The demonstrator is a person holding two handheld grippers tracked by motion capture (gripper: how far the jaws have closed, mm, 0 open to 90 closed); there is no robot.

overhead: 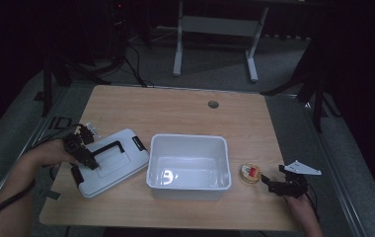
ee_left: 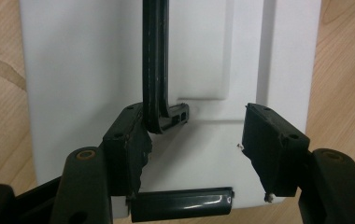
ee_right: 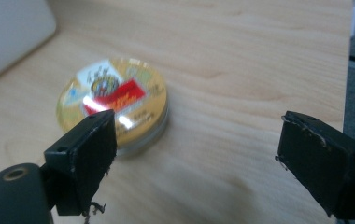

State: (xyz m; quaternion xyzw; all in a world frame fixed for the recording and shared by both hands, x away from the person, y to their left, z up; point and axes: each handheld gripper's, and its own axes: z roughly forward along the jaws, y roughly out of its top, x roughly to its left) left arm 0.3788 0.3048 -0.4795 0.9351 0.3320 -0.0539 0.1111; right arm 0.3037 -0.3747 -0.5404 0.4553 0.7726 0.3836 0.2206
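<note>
Round yellow tin with a red-and-white label (overhead: 250, 173) lies flat near the worktop's (overhead: 185, 111) front right corner, just right of the white rectangular plastic tub (overhead: 189, 166). Right tongs (overhead: 270, 184) sit just beside it, released, jaws spread wide with the tin ahead of the left jaw. Left tongs (overhead: 83, 150) rest over the white plastic lid with a black handle (overhead: 112, 160), near the left edge, jaws apart, one touching the handle's end. Farther back, a round grommet hole (overhead: 213, 104) marks the wood.

table (overhead: 185, 113): I'm seeing pale matt wood grain
lid (ee_left: 91, 60): smooth white plastic
handle (ee_left: 156, 60): glossy black
tin (ee_right: 115, 100): shiny, yellow
</note>
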